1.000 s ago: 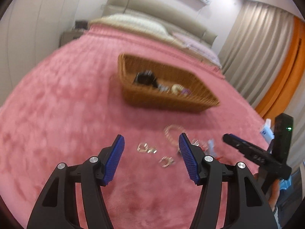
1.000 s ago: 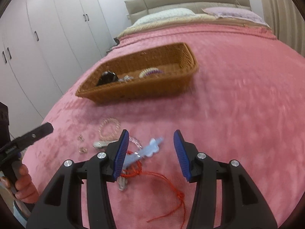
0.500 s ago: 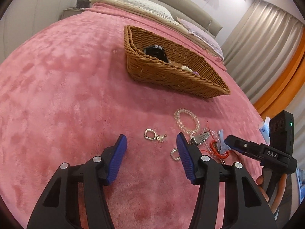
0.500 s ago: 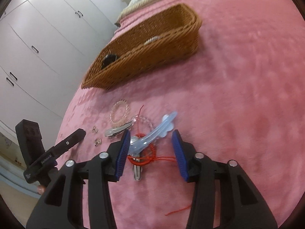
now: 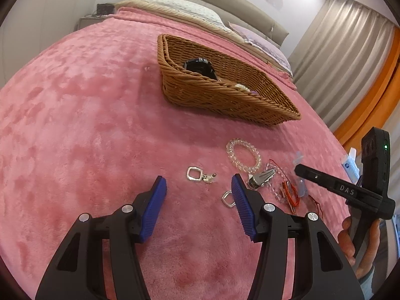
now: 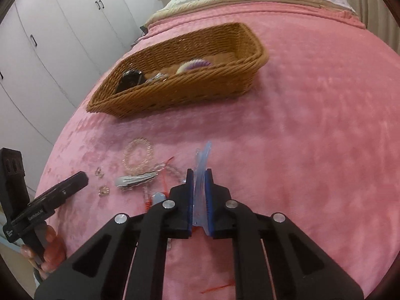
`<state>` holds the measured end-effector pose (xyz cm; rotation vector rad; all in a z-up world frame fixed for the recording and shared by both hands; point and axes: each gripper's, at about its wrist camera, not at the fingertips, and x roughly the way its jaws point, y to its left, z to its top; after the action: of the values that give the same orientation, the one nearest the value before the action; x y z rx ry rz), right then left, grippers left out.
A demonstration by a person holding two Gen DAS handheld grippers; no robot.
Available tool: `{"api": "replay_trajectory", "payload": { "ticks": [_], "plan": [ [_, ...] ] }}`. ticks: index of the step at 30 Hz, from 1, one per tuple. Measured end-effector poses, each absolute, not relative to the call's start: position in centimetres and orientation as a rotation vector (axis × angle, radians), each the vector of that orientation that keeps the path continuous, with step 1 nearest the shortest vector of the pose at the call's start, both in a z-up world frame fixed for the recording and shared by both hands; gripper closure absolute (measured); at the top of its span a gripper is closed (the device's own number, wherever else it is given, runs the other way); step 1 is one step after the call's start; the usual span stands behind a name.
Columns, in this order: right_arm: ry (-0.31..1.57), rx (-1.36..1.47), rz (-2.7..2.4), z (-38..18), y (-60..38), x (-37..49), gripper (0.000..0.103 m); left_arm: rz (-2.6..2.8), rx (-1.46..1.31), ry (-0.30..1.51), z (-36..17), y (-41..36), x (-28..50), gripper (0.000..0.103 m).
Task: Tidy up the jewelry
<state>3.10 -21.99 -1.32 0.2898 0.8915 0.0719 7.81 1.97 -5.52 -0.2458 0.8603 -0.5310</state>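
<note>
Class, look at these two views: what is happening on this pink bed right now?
A person holding two grippers is sorting jewelry. The right gripper has shut on a translucent pale blue hair clip. The left gripper is open above a silver square earring on the pink blanket. A clear beaded bracelet lies loose; the brown wicker basket already holds some pieces.

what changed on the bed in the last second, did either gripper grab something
The right gripper closed on the pale blue hair clip, which had lain flat between its open jaws and now stands on edge. The left gripper dipped toward the silver square ring, jaws open. The basket, clear bead bracelet and silver clip stayed put.
</note>
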Motion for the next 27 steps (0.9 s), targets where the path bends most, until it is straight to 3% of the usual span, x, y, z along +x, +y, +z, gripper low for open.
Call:
{"api": "replay_trajectory", "payload": {
  "ticks": [9,18,27],
  "plan": [
    [0.908,0.261,0.016,-2.4,-24.6,5.5,0.095,-0.515,-0.25,0.865,-5.7,2.1,7.9,0.054],
    [0.837,0.315,0.075,-2.7,-25.5,2.9,0.075,-0.502,-0.196,0.857,-5.6,1.7,6.8,0.054],
    [0.832,0.287,0.074,-3.1,-24.8,2.7,0.072,-0.417,-0.061,0.894,-5.3,-0.5,7.8,0.056]
  ]
}}
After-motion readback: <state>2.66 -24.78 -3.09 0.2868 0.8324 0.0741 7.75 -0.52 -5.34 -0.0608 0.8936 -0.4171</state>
